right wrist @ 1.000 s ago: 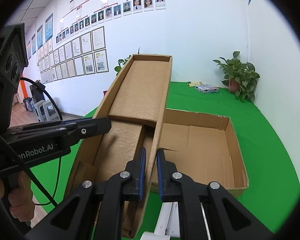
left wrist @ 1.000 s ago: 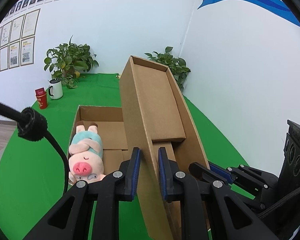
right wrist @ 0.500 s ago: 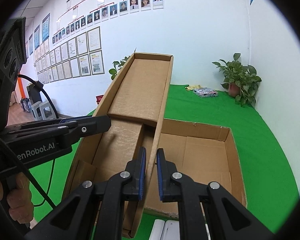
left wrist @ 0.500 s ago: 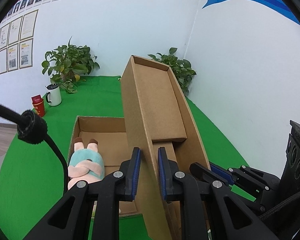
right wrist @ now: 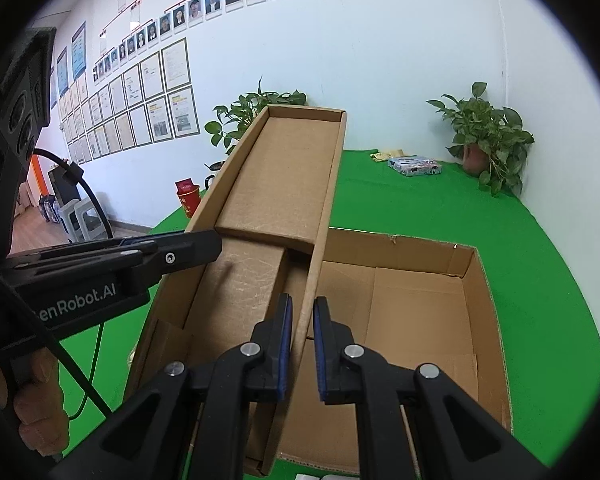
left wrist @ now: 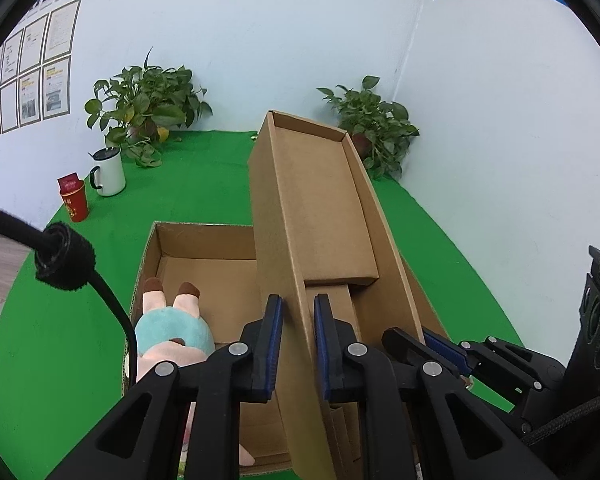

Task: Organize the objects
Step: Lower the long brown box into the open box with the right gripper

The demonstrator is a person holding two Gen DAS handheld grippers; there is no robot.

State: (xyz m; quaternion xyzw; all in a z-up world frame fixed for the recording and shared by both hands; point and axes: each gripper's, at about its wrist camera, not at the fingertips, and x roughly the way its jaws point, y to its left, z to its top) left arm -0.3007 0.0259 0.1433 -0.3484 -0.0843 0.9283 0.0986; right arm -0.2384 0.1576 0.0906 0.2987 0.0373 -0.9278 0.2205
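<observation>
A long shallow cardboard lid (left wrist: pixel 316 208) is held tilted above an open cardboard box (left wrist: pixel 204 236). My left gripper (left wrist: pixel 297 316) is shut on the lid's left wall. My right gripper (right wrist: pixel 301 320) is shut on the lid's (right wrist: pixel 284 176) right wall, over the open box (right wrist: pixel 476 280). A pink plush pig in a teal top (left wrist: pixel 172 332) lies in the box's near left part. The right gripper also shows at the lower right of the left wrist view (left wrist: pixel 428 340).
A green mat (left wrist: pixel 204 188) covers the floor. A white mug (left wrist: pixel 108 172) and a red cup (left wrist: pixel 74 200) stand at the left. Potted plants (left wrist: pixel 148 104) (left wrist: pixel 372 124) stand by the wall. A colourful flat packet (right wrist: pixel 414 166) lies at the back.
Both grippers have carried the lid further over the box. The pig has slid lower in the left wrist view and only its back and feet show.
</observation>
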